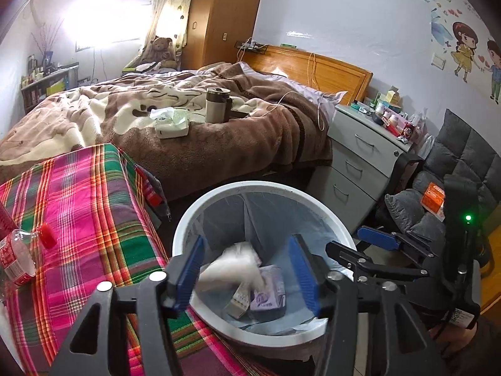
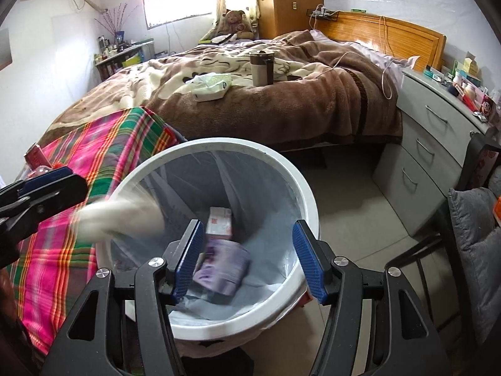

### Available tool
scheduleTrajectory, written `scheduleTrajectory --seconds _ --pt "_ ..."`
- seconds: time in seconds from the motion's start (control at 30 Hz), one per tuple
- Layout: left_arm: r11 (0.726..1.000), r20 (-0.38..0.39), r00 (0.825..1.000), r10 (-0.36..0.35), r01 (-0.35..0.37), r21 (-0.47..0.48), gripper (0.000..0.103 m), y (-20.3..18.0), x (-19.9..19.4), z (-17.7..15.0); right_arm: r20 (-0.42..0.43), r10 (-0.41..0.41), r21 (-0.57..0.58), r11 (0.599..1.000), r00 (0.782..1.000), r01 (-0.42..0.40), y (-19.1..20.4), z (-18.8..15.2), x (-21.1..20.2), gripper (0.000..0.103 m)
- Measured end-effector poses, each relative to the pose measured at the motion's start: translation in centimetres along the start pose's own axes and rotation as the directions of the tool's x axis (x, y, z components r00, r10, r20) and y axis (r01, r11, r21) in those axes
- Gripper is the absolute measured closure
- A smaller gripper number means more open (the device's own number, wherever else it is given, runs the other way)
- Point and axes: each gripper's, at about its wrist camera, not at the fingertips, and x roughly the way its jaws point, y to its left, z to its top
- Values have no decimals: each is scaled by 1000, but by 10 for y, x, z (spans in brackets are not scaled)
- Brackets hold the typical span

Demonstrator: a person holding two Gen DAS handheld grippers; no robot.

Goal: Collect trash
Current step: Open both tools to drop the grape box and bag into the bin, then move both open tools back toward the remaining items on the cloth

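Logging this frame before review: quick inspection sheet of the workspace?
Surface: plaid cloth beside the bin; tiled floor.
Job's things: white bin with liner, holding a purple packet and a small carton; blurred white tissue over the rim.
Clutter: red-capped bottle on the cloth; tissue pack and tumbler on the bed.
Grippers: left gripper and right gripper both open above the bin, nothing between the pads.
Cables: white cable across the bed.
Surroundings: drawer unit, wardrobe, grey chair.
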Motion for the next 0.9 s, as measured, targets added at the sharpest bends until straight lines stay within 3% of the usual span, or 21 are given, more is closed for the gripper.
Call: scheduleTrajectory --seconds 0.4,0.67,0.9 --pt "999 30 999 16 -15 -35 38 16 -21 -3 33 10 3 1000 999 -11 8 5 -12 34" --pt "992 67 993 93 -87 -86 38 48 -54 -13 73 56 -10 998 996 -55 31 8 -19 34" --pt "977 104 978 181 -167 -135 38 80 -87 -24 90 124 -40 992 988 -120 61 10 -19 34"
